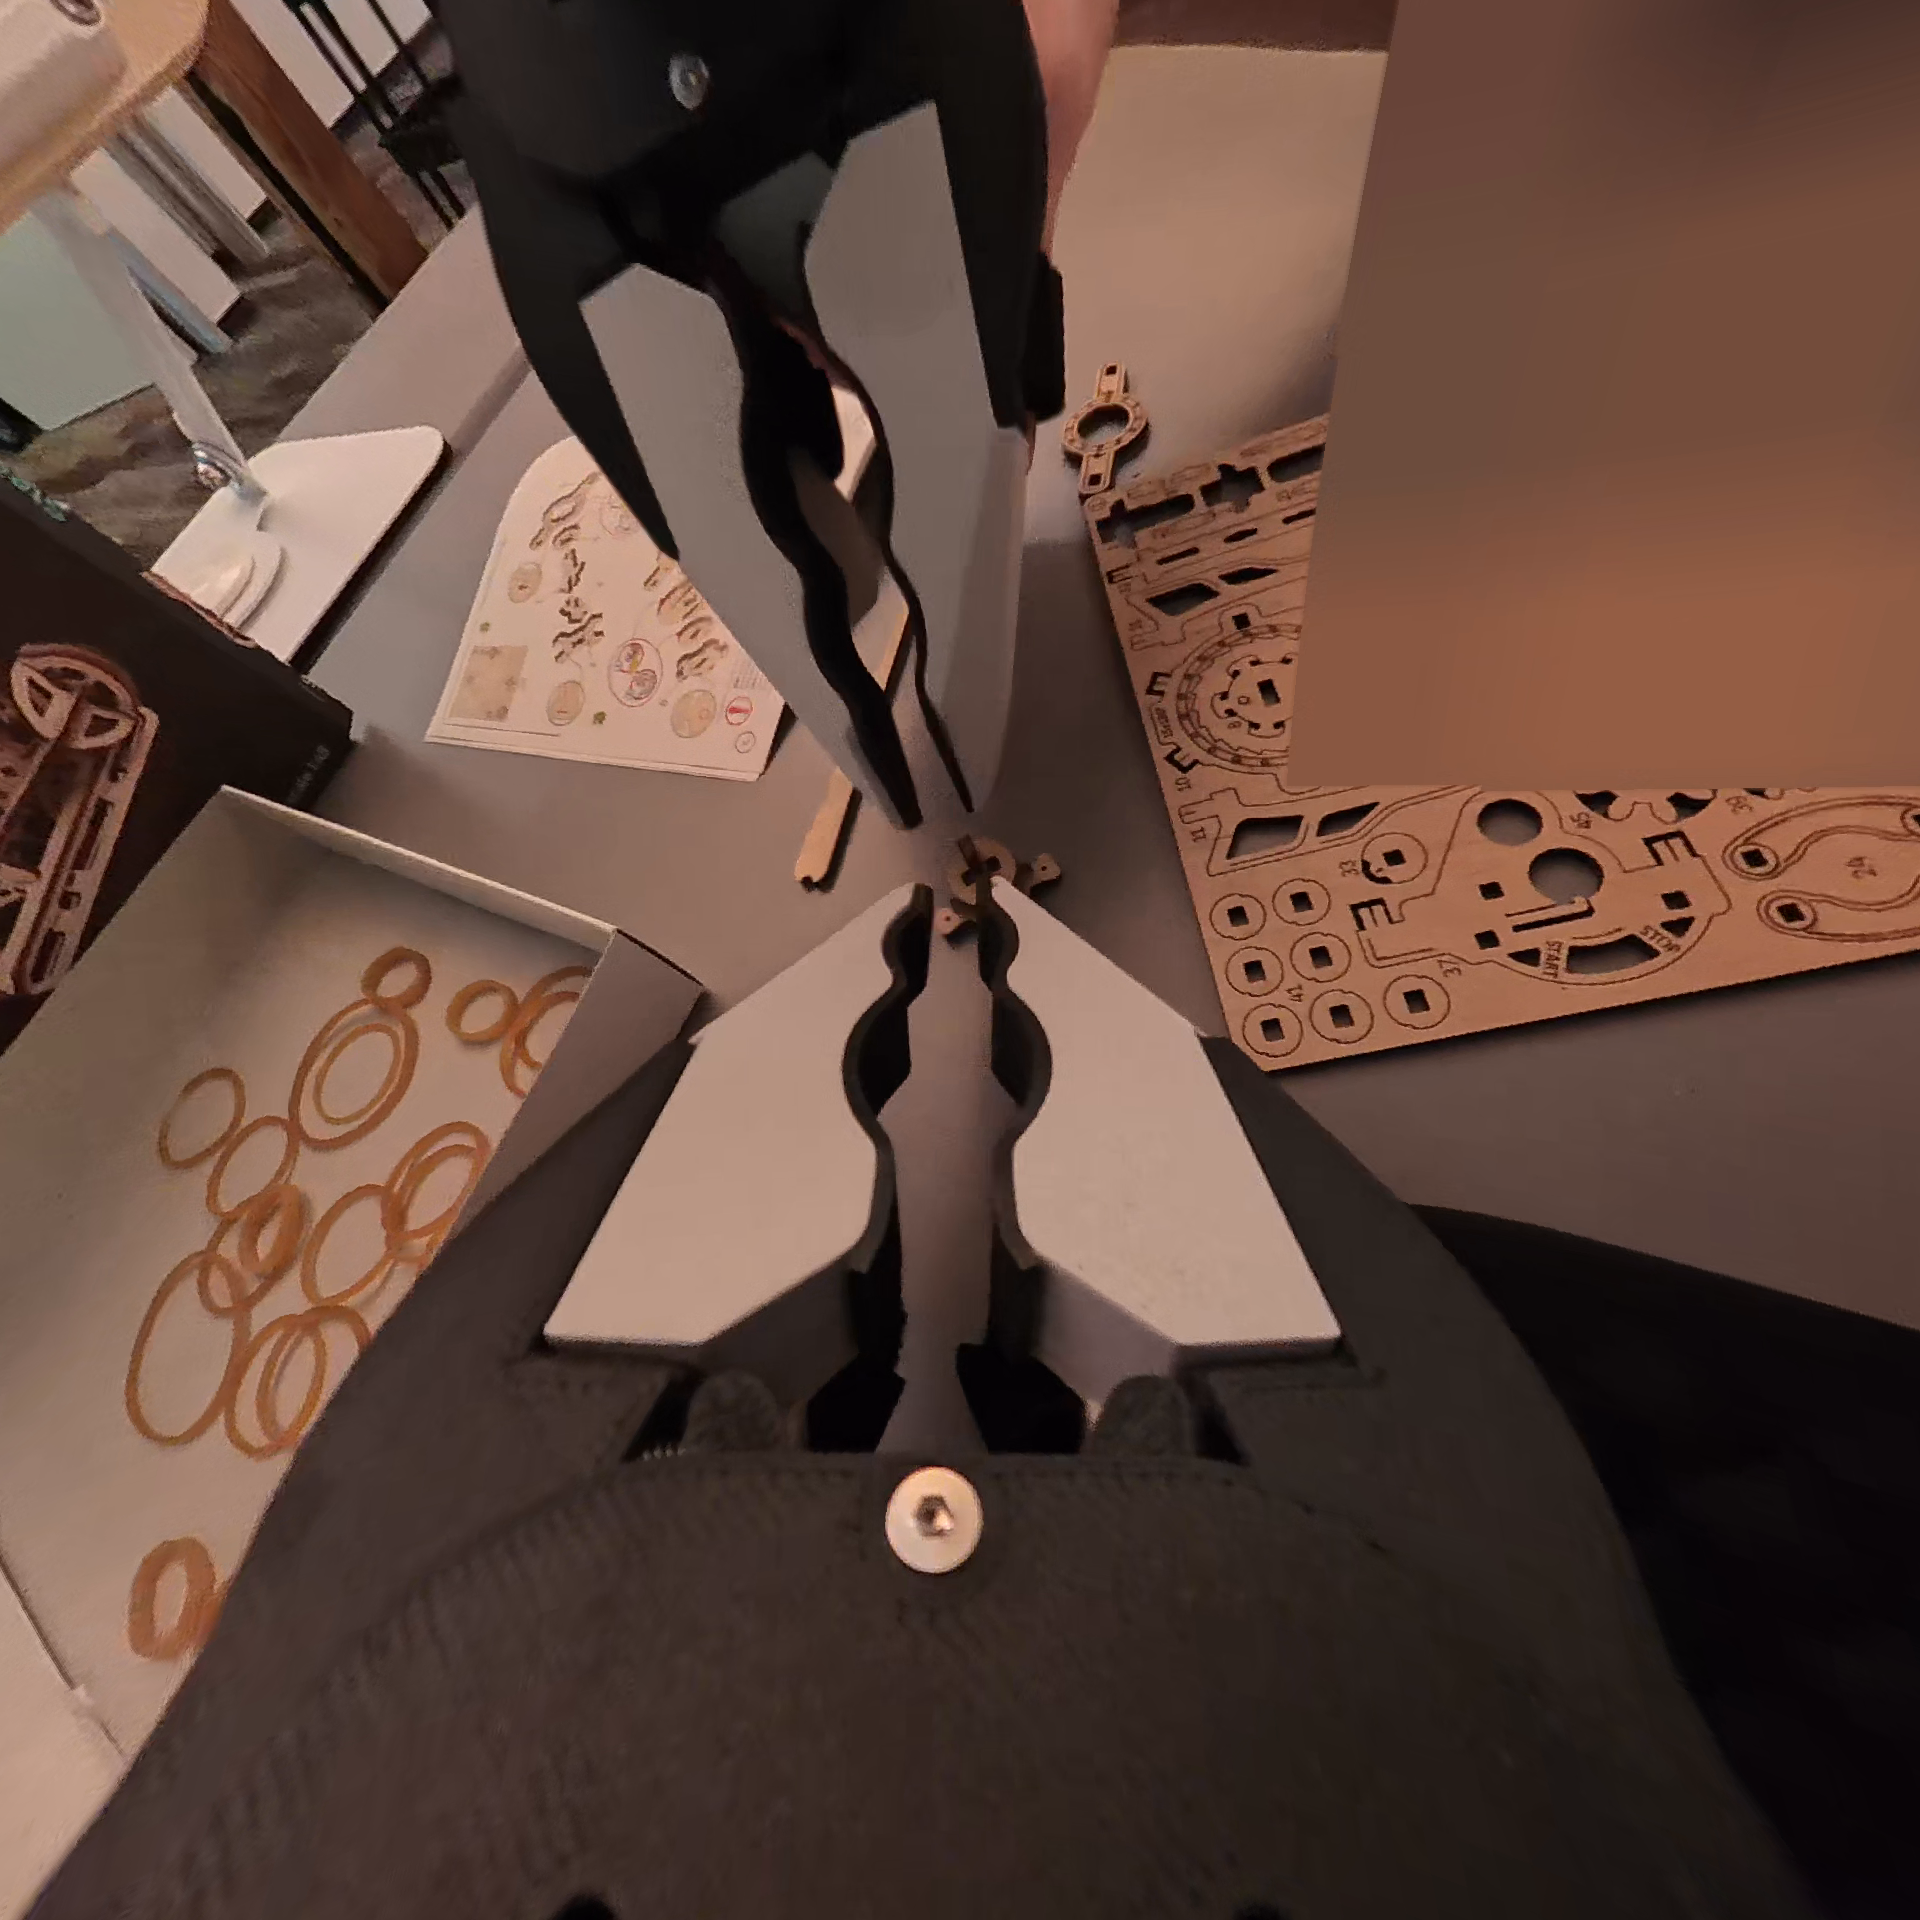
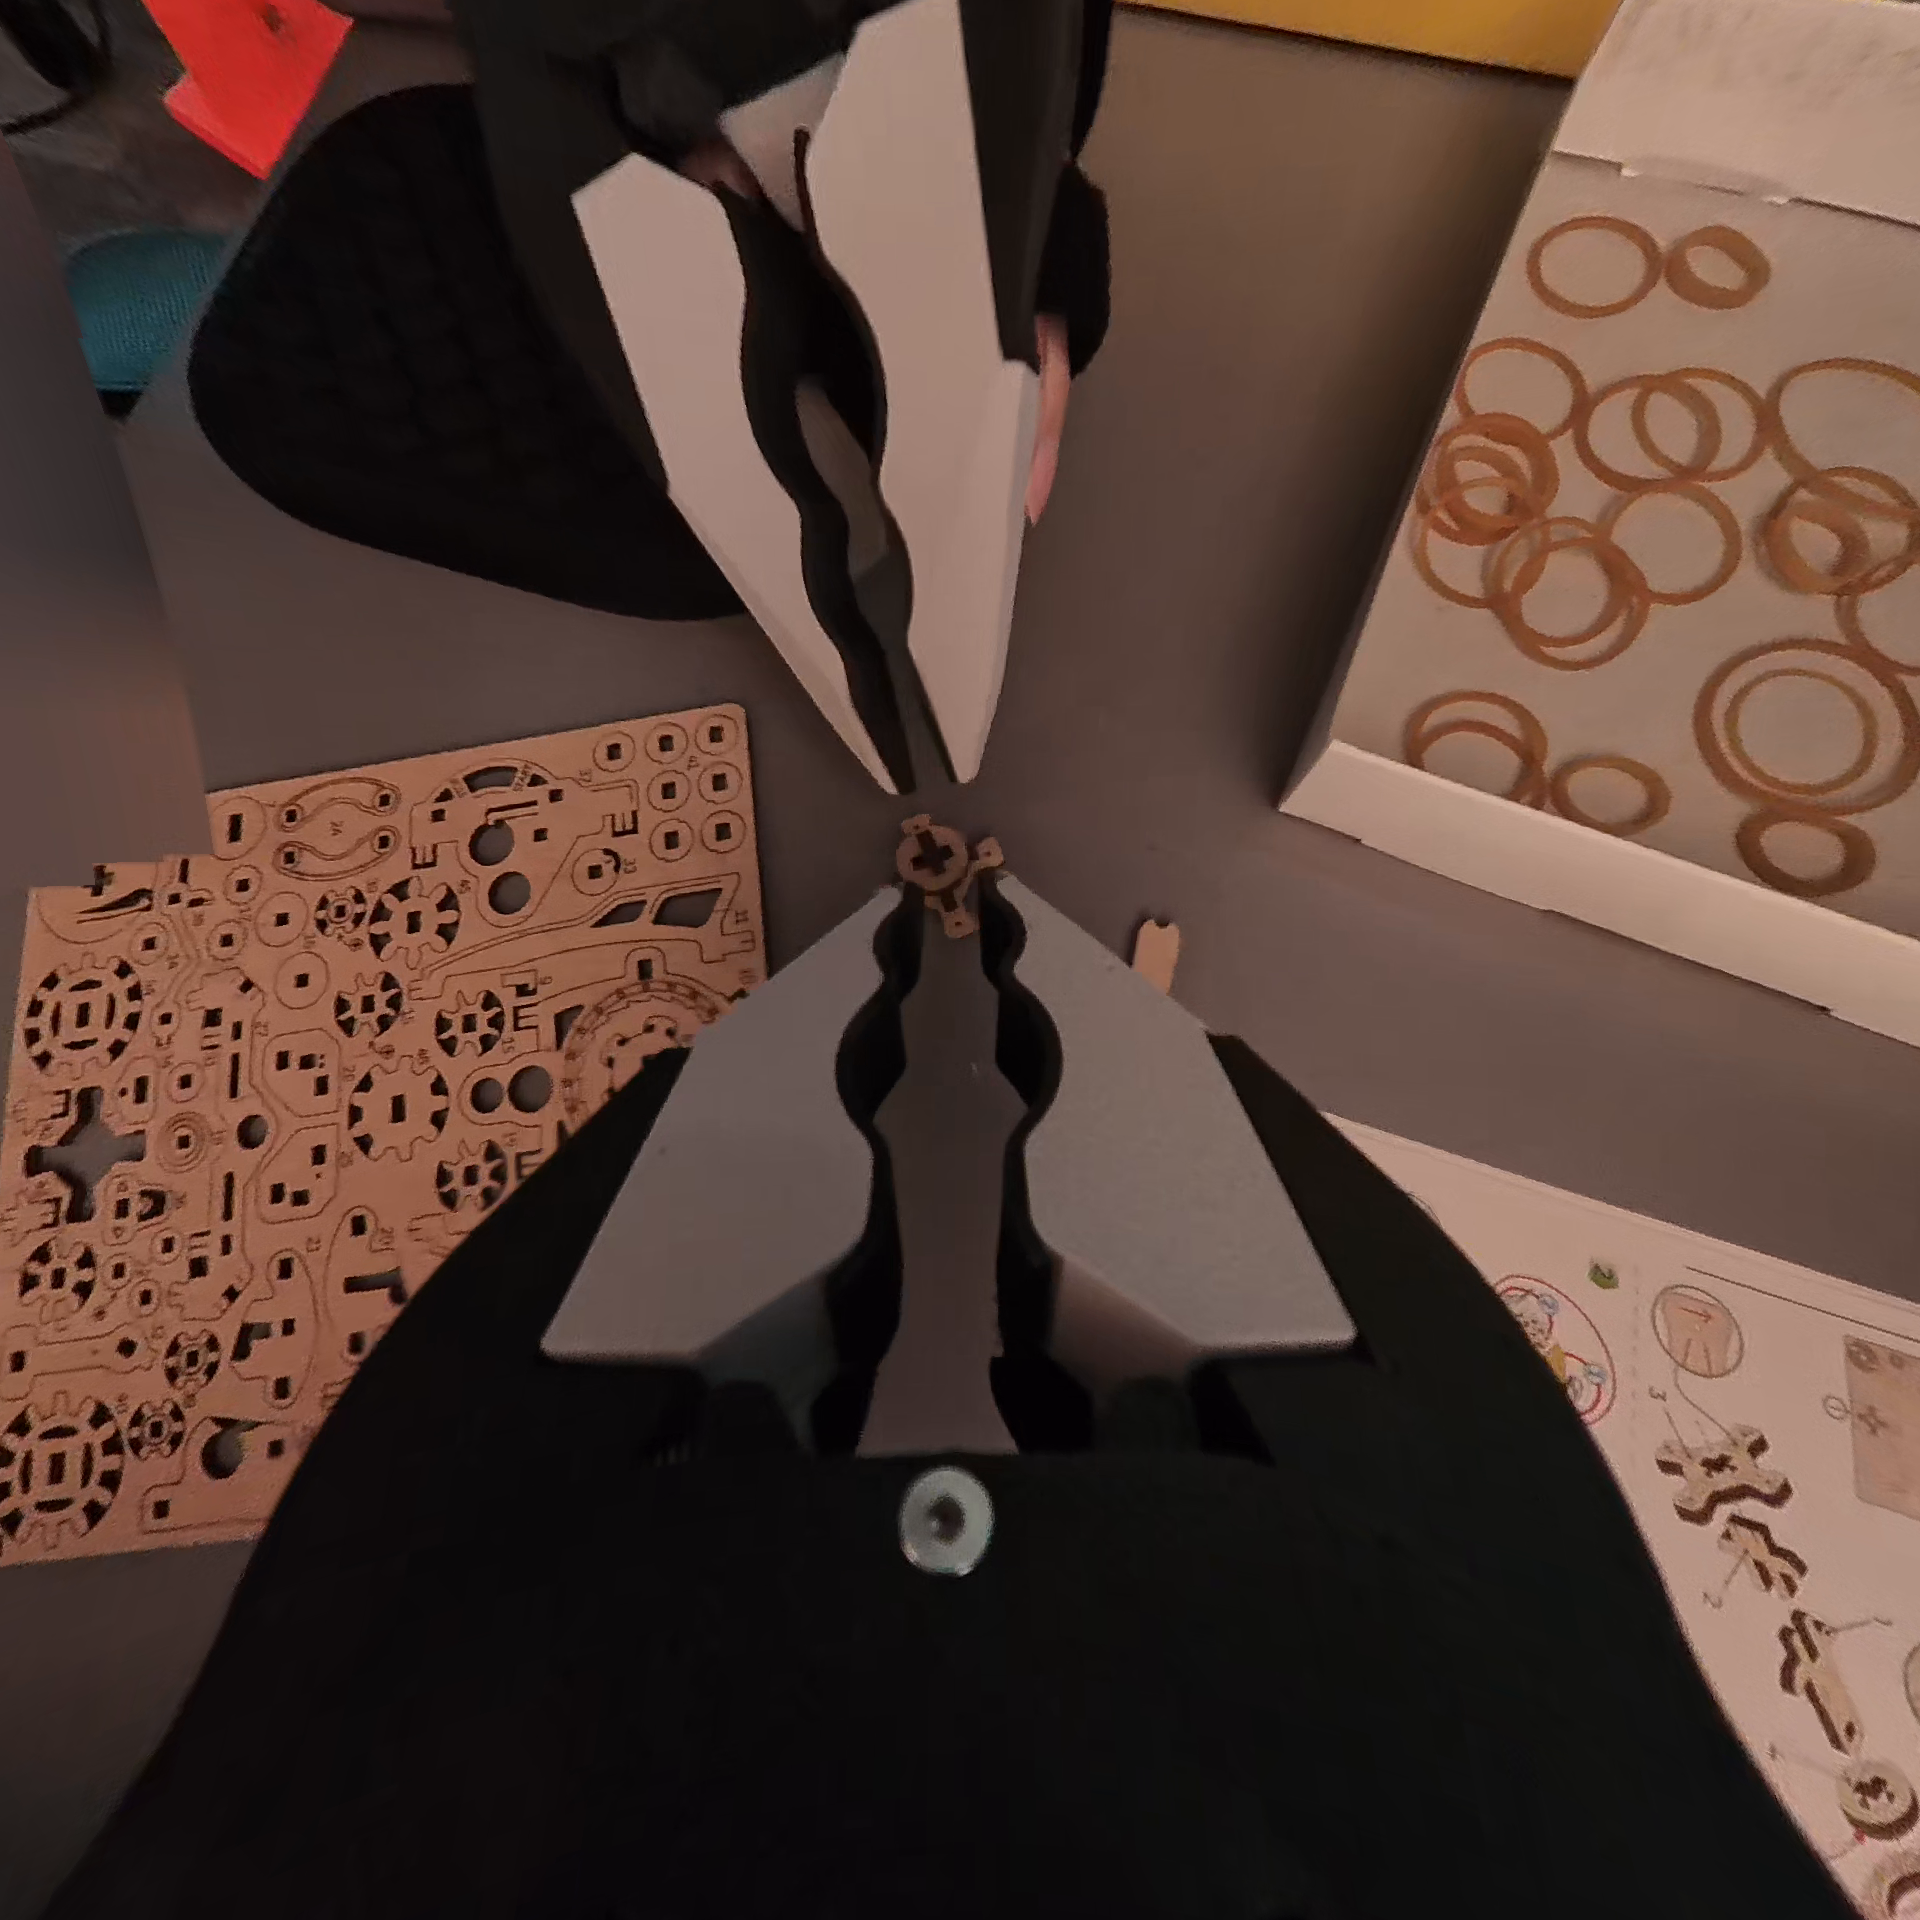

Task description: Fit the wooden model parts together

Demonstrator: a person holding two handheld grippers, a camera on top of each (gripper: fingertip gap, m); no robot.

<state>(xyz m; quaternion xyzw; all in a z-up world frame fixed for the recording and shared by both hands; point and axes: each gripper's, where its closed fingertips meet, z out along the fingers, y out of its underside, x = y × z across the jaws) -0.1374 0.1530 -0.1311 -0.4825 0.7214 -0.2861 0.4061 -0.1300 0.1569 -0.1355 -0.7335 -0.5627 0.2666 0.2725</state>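
Note:
A small wooden assembly (image 1: pixel 985 871), a slotted disc on a cross-shaped piece, sits where both grippers meet over the grey table (image 1: pixel 644 862). My left gripper (image 1: pixel 961 894) has its jaws nearly together, and the fingertips pinch the assembly from below in the left wrist view. My right gripper (image 1: pixel 935 816) comes in from the far side, tips just short of the disc. In the right wrist view my right gripper (image 2: pixel 948 888) is shut on the same assembly (image 2: pixel 935 868), its tips touching the disc and one arm. There my left gripper (image 2: pixel 930 781) points down close above it.
A laser-cut plywood sheet (image 1: pixel 1455 935) (image 2: pixel 312 1091) lies to one side. A white box of rubber bands (image 1: pixel 260 1143) (image 2: pixel 1662 520) stands on the other. An instruction sheet (image 1: pixel 613 644) (image 2: pixel 1766 1507), a flat wooden stick (image 1: pixel 826 831) (image 2: pixel 1158 951), a loose wooden part (image 1: pixel 1107 426) and the kit box (image 1: pixel 104 748) lie around. Only a small space, under 4 cm, lies between the two pairs of fingers. The flat wooden stick (image 2: pixel 1158 951) sits 4 cm or so from the ends of my right fingers. Seen from the left wrist view (image 1: pixel 810 856) as well.

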